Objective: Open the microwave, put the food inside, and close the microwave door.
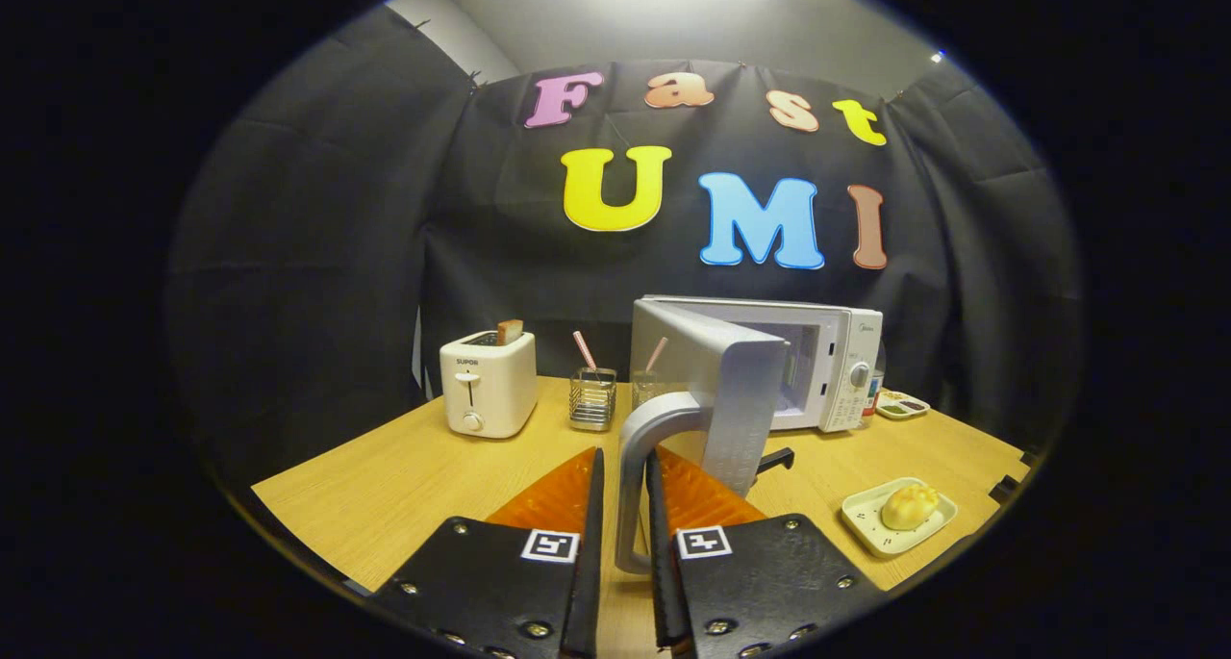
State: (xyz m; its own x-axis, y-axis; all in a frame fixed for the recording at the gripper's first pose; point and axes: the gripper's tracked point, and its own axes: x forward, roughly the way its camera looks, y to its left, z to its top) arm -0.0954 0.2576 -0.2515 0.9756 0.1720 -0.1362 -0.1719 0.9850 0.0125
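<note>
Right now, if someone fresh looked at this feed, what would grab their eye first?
First, the gripper shut on the door handle, with the microwave door swung wide open toward the camera. Behind it the microwave stands at the back of the wooden table with its cavity exposed. Next, the bun waiting on a small tray beside the fingers, and the toaster with a slice sticking up on the far side.

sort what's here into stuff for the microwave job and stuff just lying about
Job: microwave, its open door, door handle clamped between the tongs, bun on a tray.

Lying about: toaster, two straw holders, small dish.
</note>
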